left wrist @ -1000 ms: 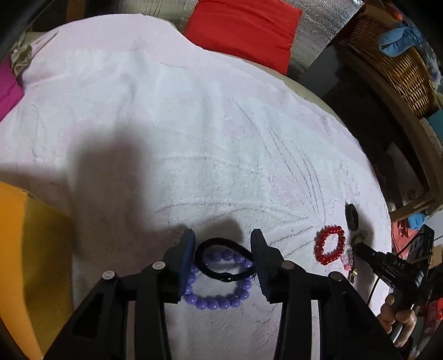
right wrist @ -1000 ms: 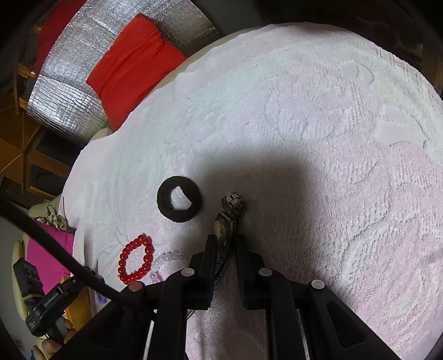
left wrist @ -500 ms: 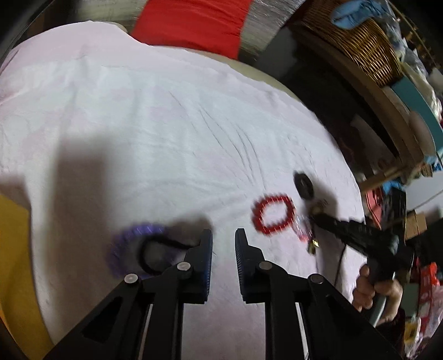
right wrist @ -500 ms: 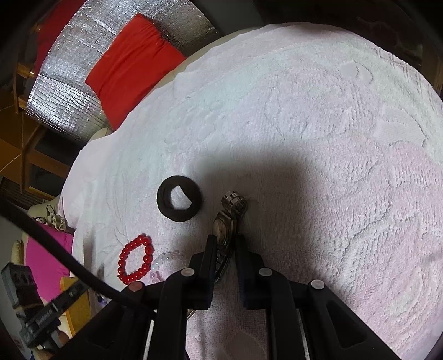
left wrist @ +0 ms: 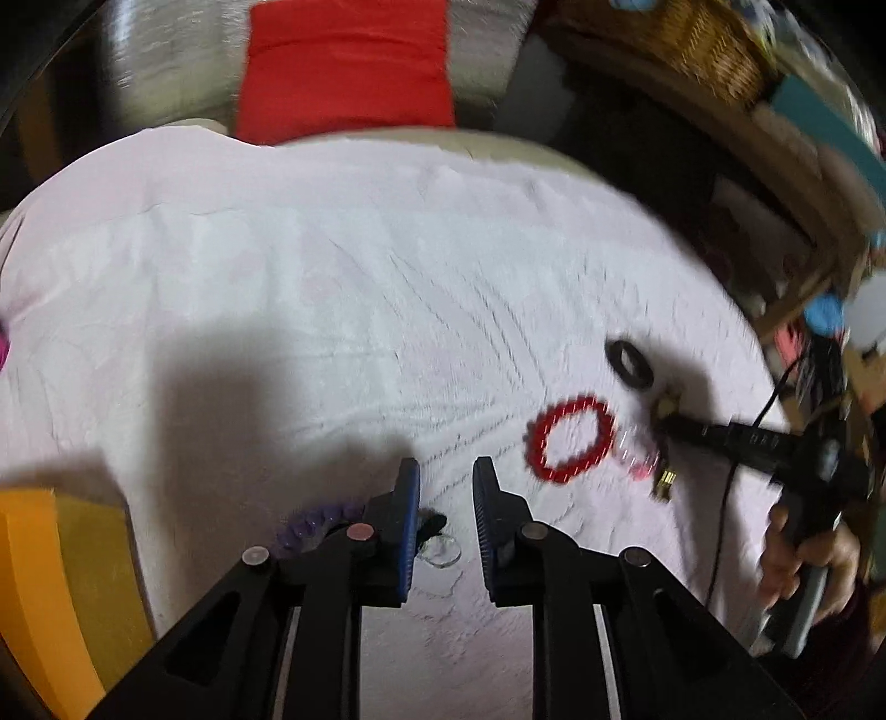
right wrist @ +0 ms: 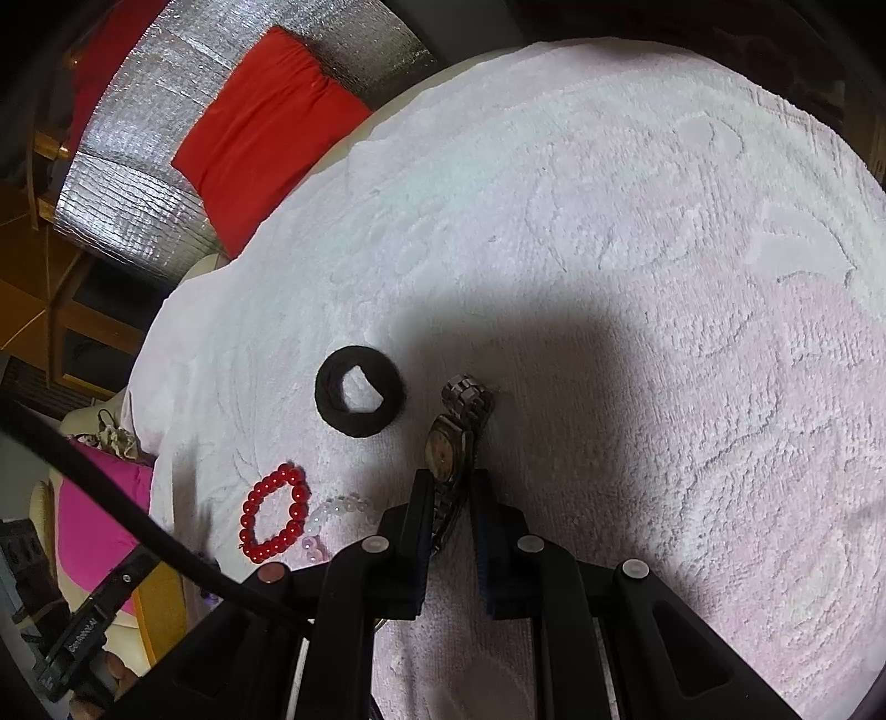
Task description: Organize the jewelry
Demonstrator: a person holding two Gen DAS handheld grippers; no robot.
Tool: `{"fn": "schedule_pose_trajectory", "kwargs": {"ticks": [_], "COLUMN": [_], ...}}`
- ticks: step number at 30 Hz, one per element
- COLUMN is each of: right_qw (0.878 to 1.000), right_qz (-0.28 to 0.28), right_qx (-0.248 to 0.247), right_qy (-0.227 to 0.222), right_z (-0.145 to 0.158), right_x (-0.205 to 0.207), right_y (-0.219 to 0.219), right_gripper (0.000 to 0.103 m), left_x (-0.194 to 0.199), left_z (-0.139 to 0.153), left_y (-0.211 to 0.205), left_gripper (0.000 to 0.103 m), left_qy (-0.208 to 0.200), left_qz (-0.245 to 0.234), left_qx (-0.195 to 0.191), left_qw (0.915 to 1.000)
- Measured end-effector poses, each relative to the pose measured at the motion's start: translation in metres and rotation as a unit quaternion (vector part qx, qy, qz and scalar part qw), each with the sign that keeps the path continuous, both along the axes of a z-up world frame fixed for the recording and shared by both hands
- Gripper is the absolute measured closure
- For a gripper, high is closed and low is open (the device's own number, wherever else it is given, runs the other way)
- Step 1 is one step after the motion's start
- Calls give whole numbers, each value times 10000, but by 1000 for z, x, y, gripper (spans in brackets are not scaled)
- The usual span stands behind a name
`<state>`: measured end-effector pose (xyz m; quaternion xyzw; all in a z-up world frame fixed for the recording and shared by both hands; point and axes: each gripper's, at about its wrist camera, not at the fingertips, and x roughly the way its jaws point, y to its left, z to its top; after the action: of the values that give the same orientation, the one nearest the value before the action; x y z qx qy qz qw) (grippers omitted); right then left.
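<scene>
Looking down your left claw (left wrist: 446, 487), you see a big pale pink towel (left wrist: 332, 277) with a bumpy pattern. It covers the whole flat top. The picture is blurry. The two fingers of this claw are a little apart, and you can see bare towel in the gap. A bit of black band (left wrist: 429, 523) pokes out by the left finger. Purple beads (left wrist: 315, 520) lie just left of that finger. Red beads (left wrist: 570, 440) lie ahead and to the right. A black ring (left wrist: 628, 365) lies a bit past them. A dark shadow falls on the towel to the left.

Your right claw (right wrist: 451, 498) is clamped on a watch (right wrist: 448, 443). The watch stands on its edge on the towel, and its strap sticks out ahead of the fingers. The ring is just ahead and to the left of this claw. The red beads are near its left side, with clear beads (right wrist: 338, 507) touching them.

Past the far end of the towel leans a red cushion (left wrist: 343, 61) on shiny silver foil (right wrist: 127, 183). A basket (left wrist: 703, 50) sits on a wood shelf, far ahead and to the right of the left claw. Something yellow (left wrist: 50, 581) is beside the towel, left of the left claw. A pink cloth (right wrist: 94, 515) lies far left of the right claw.
</scene>
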<state>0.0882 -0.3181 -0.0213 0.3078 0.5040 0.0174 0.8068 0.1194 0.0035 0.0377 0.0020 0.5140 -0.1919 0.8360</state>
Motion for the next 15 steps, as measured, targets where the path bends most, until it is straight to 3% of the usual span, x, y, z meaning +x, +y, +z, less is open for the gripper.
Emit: {"fn": "schedule_pose_trajectory", "kwargs": {"ticks": [5,10,12,15], "right_qw": [10000,10000,10000,10000], "right_qz": [28,26,22,16], "right_qx": [-33,-32,-38,-47], "right_qy": [-1,6,12,18], "right_z": [0,0,0,1], "right_x": [1,1,1,2], "right_y": [0,1,1,2], "right_gripper": [87,87,87,87], "left_x": [-3,-19,-25,-30], "left_z": [-18,-32,-36,-37], "left_y": [-12,-21,-23,-24], "left_gripper": [84,84,84,84], "left_qy": [144,158,123,108], "left_qz": [-649,-1277,-1389,-1424], "left_qx": [515,896,1067,1029], "left_qw": [9965,9876,9845,9844]}}
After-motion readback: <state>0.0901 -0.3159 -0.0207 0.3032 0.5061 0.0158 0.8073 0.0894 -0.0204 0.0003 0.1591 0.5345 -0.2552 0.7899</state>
